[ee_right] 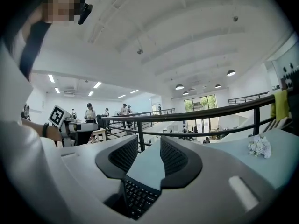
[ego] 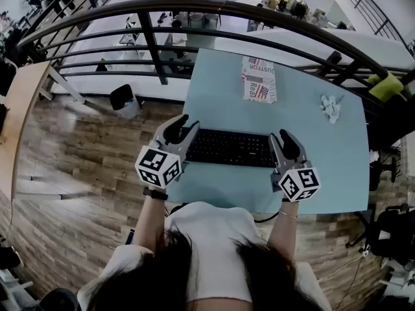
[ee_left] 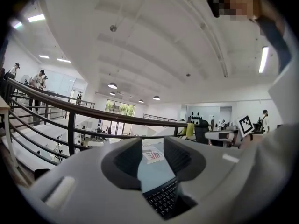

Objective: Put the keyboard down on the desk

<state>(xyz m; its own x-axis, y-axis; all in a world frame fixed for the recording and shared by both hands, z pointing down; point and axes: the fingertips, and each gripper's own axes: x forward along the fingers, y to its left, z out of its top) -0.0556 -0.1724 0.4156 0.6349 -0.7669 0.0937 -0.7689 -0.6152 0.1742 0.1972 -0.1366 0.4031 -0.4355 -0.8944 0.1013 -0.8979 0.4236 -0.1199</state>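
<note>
A black keyboard (ego: 230, 148) lies flat across the light blue desk (ego: 318, 167), parallel to its near edge. My left gripper (ego: 176, 129) hovers over the keyboard's left end and my right gripper (ego: 285, 141) over its right end. Both point level across the desk. In the left gripper view the jaws (ee_left: 153, 146) stand partly apart with only desk showing between the pads; the keyboard (ee_left: 163, 197) shows low down, beneath them. The right gripper view is the same: my right gripper (ee_right: 149, 146) has a clear gap, with the keyboard (ee_right: 135, 197) beneath. Neither gripper holds anything.
A printed paper (ego: 259, 80) lies at the desk's far edge and a crumpled white paper ball (ego: 332, 107) at the far right. A dark curved railing (ego: 194, 8) runs just beyond the desk. Wooden floor lies to the left, with a black chair (ego: 123, 98).
</note>
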